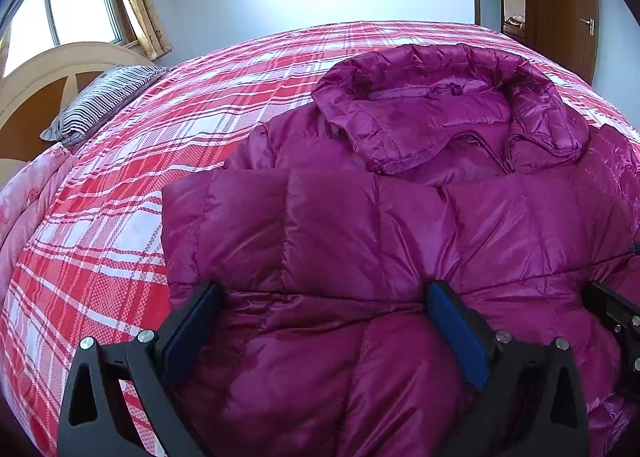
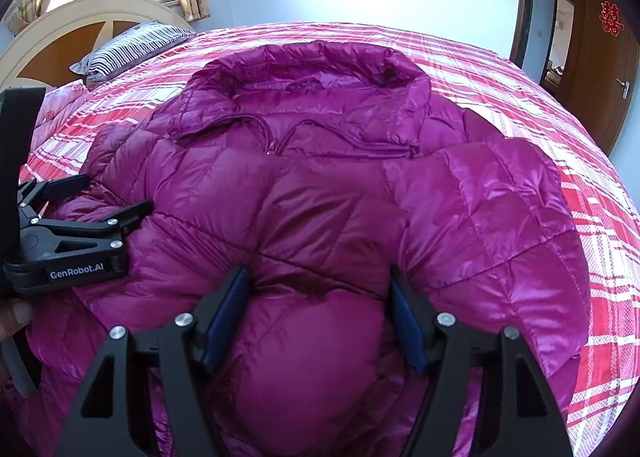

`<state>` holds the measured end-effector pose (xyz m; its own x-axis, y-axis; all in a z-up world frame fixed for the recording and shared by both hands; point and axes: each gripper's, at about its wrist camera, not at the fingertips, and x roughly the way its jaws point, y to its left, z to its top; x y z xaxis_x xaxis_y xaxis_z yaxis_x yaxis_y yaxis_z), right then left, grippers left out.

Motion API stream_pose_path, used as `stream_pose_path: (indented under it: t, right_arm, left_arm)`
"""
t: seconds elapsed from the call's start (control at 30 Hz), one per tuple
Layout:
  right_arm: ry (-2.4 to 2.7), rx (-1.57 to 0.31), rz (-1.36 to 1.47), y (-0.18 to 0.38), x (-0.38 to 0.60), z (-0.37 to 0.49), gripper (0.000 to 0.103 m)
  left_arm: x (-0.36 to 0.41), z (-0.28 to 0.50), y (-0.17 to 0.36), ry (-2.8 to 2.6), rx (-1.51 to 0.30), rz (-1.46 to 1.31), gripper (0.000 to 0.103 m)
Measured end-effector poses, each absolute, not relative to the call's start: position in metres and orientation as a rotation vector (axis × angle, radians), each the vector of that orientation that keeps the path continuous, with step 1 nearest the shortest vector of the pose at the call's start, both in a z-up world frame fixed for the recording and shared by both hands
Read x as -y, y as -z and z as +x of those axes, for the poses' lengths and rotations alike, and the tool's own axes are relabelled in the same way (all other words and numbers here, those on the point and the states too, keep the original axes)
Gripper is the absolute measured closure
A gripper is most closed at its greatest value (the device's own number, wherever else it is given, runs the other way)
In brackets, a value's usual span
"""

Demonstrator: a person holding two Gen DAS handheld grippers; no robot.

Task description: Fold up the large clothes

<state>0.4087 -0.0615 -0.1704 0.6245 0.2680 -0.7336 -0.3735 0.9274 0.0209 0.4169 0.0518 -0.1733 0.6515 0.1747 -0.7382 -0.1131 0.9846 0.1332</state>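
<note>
Through the left wrist camera I see a bed (image 1: 132, 161) under a red and white plaid cover, a striped pillow (image 1: 100, 105) by the headboard, a window (image 1: 76, 1) beyond it and a brown door (image 1: 560, 17) far right. A purple puffer jacket (image 1: 400, 217) lies on the cover, collar pointing away from me, long axis running from me toward the far edge. My left gripper (image 1: 324, 297) has puffy fabric bulging between spread fingers; I cannot tell whether it clamps.

Through the right wrist camera, the same jacket (image 2: 320, 197) lies lengthwise on the bed (image 2: 560, 117). My right gripper (image 2: 320, 285) straddles a bulge of hem, grip unclear.
</note>
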Motion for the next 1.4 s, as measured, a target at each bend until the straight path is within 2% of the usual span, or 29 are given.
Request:
stream_pose_path:
  t: [0.57,0.7,0.8,1.03,1.27,1.37,1.4]
  right_arm:
    - [-0.393,-0.838,-0.152,0.168,0.061,0.410,0.031]
    - [-0.443,-0.864,-0.115,0.150,0.074,0.412,0.032]
    - [-0.452,-0.813,-0.091,0.121,0.082,0.419,0.032]
    - [-0.443,-0.775,-0.192,0.076,0.045,0.496,0.031]
    - [-0.528,-0.859,-0.333,0.086,-0.008,0.568,0.031]
    - [-0.539,-0.893,-0.386,0.100,-0.018,0.584,0.034]
    - [-0.529,-0.896,-0.406,0.103,-0.018,0.585,0.048]
  left_arm:
    - [-0.059,0.417,0.174,-0.133,-0.852,0.021,0.001]
    - [-0.062,0.416,0.175,-0.123,-0.853,0.002,0.001]
    - [-0.062,0.416,0.175,-0.119,-0.853,-0.004,0.001]
    - [-0.065,0.415,0.175,-0.106,-0.855,-0.023,0.001]
    - [-0.067,0.416,0.176,-0.100,-0.858,-0.034,0.001]
    - [-0.067,0.416,0.176,-0.098,-0.858,-0.039,0.001]
    - [-0.067,0.416,0.176,-0.098,-0.858,-0.039,0.001]
